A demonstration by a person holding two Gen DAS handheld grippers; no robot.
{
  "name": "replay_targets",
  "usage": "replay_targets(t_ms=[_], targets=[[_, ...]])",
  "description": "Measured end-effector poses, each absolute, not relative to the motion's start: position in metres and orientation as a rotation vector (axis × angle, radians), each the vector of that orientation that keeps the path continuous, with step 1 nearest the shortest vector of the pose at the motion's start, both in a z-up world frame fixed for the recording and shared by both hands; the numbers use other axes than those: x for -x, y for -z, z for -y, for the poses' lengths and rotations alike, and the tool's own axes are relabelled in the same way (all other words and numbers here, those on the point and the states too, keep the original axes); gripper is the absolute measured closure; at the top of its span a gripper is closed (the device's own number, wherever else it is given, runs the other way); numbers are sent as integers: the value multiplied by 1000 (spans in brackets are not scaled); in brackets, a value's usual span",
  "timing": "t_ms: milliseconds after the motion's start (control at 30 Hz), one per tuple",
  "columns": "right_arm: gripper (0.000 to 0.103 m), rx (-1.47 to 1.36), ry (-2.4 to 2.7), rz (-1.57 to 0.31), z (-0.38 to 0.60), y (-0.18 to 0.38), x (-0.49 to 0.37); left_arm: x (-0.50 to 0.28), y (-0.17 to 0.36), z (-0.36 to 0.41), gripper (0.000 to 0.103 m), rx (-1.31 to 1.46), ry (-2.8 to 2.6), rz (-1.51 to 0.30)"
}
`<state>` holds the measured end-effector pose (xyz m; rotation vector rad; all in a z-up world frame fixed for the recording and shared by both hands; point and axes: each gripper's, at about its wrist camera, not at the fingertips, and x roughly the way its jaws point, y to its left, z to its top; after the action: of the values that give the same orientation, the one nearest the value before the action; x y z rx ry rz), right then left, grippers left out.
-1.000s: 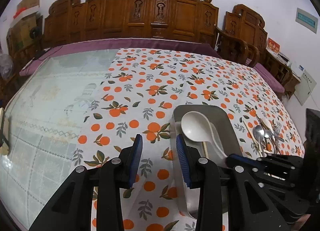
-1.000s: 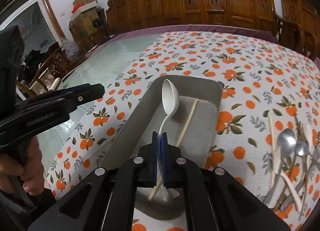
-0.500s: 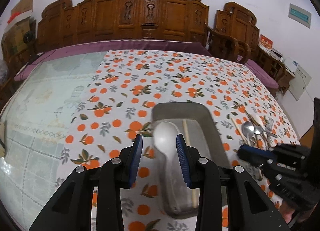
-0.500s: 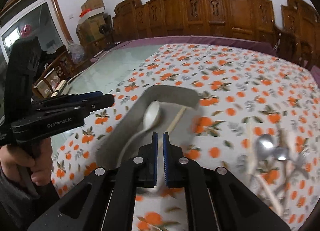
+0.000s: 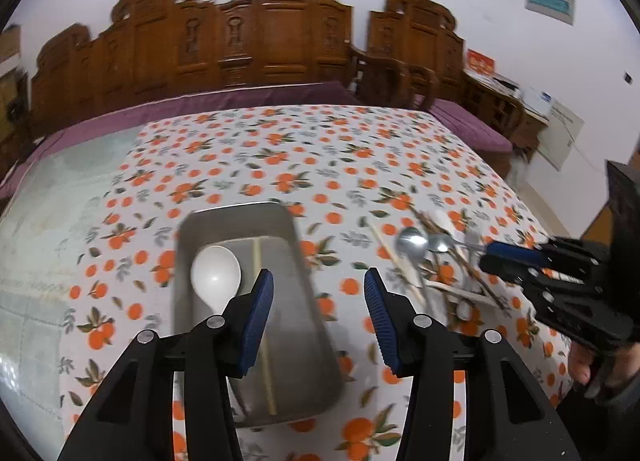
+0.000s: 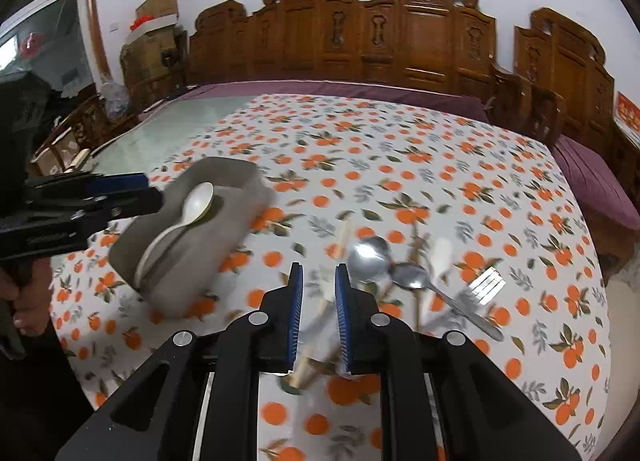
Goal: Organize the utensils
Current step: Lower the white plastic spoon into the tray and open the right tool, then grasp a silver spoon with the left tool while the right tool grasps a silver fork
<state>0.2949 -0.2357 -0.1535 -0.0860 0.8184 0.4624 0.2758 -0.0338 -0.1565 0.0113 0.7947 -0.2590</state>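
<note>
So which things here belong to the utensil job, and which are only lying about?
Job: metal tray; white spoon and chopstick inside it; loose pile of spoons, fork, chopsticks on the tablecloth.
Lying about: carved wooden chairs; cardboard boxes.

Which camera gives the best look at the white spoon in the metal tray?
The left wrist view: the white spoon shows its bowl from above, though a finger hides its handle. The right wrist view shows the whole spoon, smaller, oblique and blurred.

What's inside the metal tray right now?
The metal tray holds a white spoon and one chopstick. The left gripper covers part of the tray's near end, so anything there is hidden.
</note>
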Motion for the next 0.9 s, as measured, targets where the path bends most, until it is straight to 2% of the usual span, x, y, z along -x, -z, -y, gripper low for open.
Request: replay_targets(t_ms=[433,900], targets=[[85,1,-428,-864,285,190,-312,-267,182,85,58,-70,325,-855],[85,1,-411,-907,299,210,-335,-303,238,125,58,-82,370,-1002]])
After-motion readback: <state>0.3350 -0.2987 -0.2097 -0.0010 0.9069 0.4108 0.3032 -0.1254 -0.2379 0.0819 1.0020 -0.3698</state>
